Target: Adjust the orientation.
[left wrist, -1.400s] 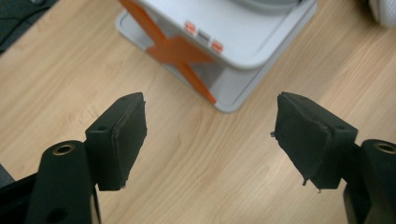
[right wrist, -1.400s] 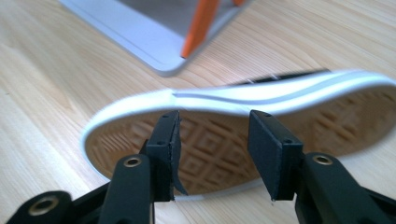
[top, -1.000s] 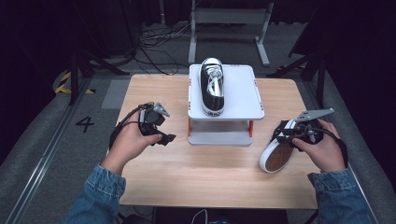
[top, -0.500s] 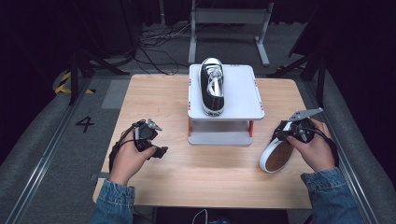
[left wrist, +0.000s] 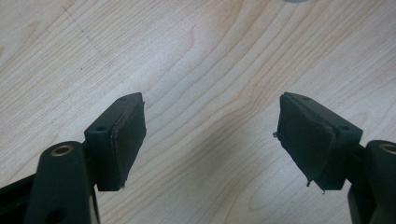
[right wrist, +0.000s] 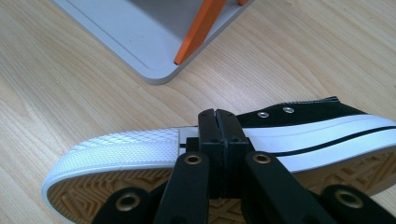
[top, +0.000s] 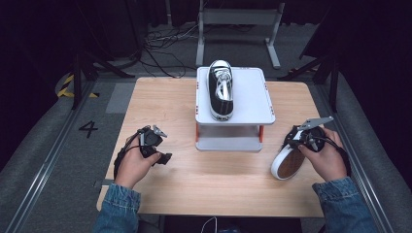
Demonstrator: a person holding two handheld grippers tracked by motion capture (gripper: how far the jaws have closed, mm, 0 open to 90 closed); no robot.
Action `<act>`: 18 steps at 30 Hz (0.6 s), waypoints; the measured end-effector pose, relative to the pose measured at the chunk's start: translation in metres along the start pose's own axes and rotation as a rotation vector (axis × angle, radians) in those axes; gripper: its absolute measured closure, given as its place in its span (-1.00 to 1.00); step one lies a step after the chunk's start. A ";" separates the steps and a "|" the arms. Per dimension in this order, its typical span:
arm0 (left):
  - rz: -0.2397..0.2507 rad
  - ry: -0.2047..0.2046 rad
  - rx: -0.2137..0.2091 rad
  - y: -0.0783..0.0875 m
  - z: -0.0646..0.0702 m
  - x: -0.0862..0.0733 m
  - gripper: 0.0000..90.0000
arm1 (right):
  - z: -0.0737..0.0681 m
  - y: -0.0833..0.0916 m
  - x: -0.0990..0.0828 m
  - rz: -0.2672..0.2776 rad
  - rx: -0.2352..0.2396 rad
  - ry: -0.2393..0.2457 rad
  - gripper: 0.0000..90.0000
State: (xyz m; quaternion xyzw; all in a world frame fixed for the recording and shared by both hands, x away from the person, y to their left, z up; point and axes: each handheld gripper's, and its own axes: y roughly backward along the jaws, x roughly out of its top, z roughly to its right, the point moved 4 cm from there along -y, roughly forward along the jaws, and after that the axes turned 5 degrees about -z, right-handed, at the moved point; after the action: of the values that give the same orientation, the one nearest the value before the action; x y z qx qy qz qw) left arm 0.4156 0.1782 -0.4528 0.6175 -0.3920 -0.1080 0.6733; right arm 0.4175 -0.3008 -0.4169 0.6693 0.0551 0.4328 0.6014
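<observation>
Progress looks to be about half made, judging from how the pair of shoes lies. At the left, the left gripper (top: 154,145) hangs low over the pale wooden counter (top: 160,97) with its jaws spread wide and nothing between them; the left gripper view shows bare wood grain between the two black pads (left wrist: 128,135). In the middle, the grey two-tier stand with orange posts (top: 255,92) already carries one black-and-white canvas sneaker (top: 221,90) on its top shelf, toe pointing away from the person. At the right, the second black-and-white canvas sneaker (top: 286,162) lies tipped on its side on the counter, tan sole showing, just beside the stand's near right corner. The right gripper (top: 302,137) has just been closing; its jaws now look pressed together against the sneaker's white sidewall (right wrist: 140,149), though whether they pinch an edge of it I cannot tell. Left to do, as I judge it: lift this shoe and set it on the stand beside its mate.
</observation>
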 end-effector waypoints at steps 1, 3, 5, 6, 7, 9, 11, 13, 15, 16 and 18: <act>0.013 -0.001 -0.004 -0.001 0.000 0.001 -0.45 | 0.000 0.001 -0.001 0.002 -0.006 0.000 1.00; 0.015 -0.002 -0.013 -0.001 -0.001 0.003 -0.45 | 0.000 0.005 -0.004 0.002 -0.016 -0.007 1.00; 0.024 0.000 -0.017 -0.002 0.000 0.005 -0.45 | 0.001 0.011 -0.008 -0.004 -0.022 -0.016 1.00; 0.026 0.001 -0.020 -0.002 0.000 0.006 -0.45 | 0.002 0.013 -0.011 -0.006 -0.022 -0.021 1.00; 0.030 -0.003 -0.023 -0.003 0.000 0.009 -0.45 | 0.004 0.016 -0.014 -0.008 -0.025 -0.032 1.00; 0.040 0.002 -0.032 -0.004 0.000 0.011 -0.45 | 0.007 0.024 -0.022 -0.018 -0.020 -0.061 1.00; 0.043 0.003 -0.033 -0.005 0.000 0.015 -0.45 | 0.012 0.031 -0.032 -0.027 -0.015 -0.098 1.00; 0.050 0.006 -0.037 -0.005 0.000 0.018 -0.45 | 0.015 0.035 -0.041 -0.028 -0.008 -0.122 1.00; 0.048 0.000 -0.042 -0.006 0.001 0.020 -0.45 | 0.018 0.039 -0.049 -0.036 -0.013 -0.144 1.00; 0.049 0.000 -0.043 -0.007 0.002 0.021 -0.45 | 0.020 0.041 -0.053 -0.052 -0.020 -0.153 1.00; 0.043 -0.001 -0.049 -0.008 0.003 0.023 -0.45 | 0.022 0.044 -0.059 -0.070 -0.019 -0.172 1.00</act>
State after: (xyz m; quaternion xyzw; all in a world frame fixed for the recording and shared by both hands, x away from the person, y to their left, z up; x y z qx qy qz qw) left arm 0.4316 0.1596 -0.4517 0.5920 -0.4029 -0.1033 0.6903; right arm 0.3756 -0.3646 -0.4076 0.6960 0.0224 0.3531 0.6248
